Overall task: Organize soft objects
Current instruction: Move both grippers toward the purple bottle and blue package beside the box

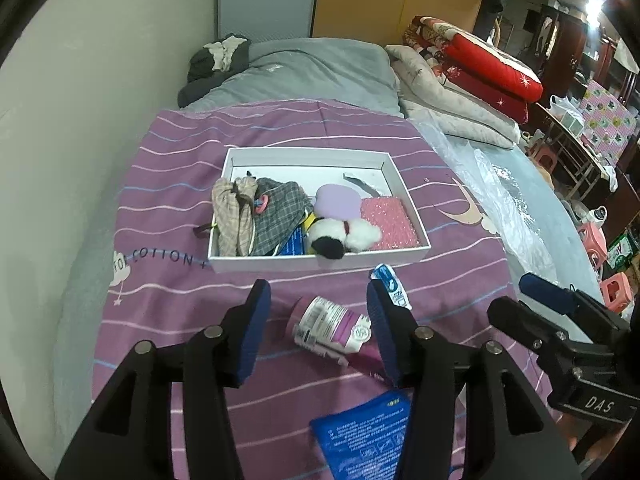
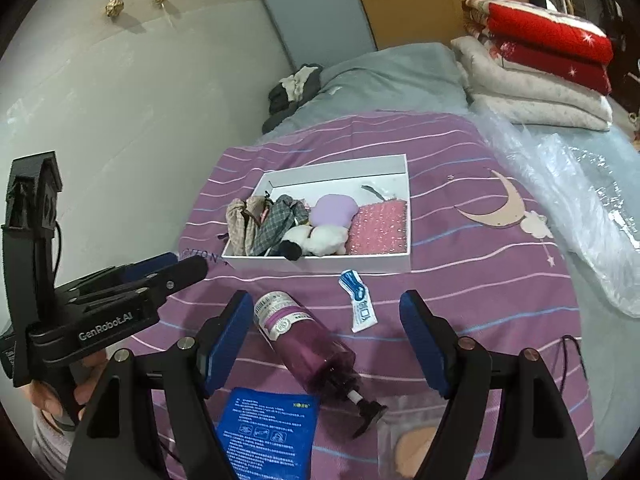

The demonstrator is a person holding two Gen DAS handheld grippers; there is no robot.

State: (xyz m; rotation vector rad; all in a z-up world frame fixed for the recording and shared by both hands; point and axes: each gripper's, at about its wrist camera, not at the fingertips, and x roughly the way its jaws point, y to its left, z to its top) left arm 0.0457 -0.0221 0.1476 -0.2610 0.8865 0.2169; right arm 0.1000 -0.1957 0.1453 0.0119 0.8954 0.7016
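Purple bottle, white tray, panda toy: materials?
Purple bottle: looks like translucent tinted plastic with a glossy paper label. White tray: likely matte cardboard, with thin folded walls. Panda toy: fuzzy plush fabric, probably stuffed.

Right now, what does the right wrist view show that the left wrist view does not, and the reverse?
Only the right wrist view shows the purple bottle's pump head, two crumpled gold ornaments on the wall and a peach pad at the bottom edge.

Only the left wrist view shows the pink stools and room clutter beyond the bed.

Both show the white box of soft items, the purple bottle, the blue-white sachet, the blue pack, and both tools open and empty: left tool, right tool.
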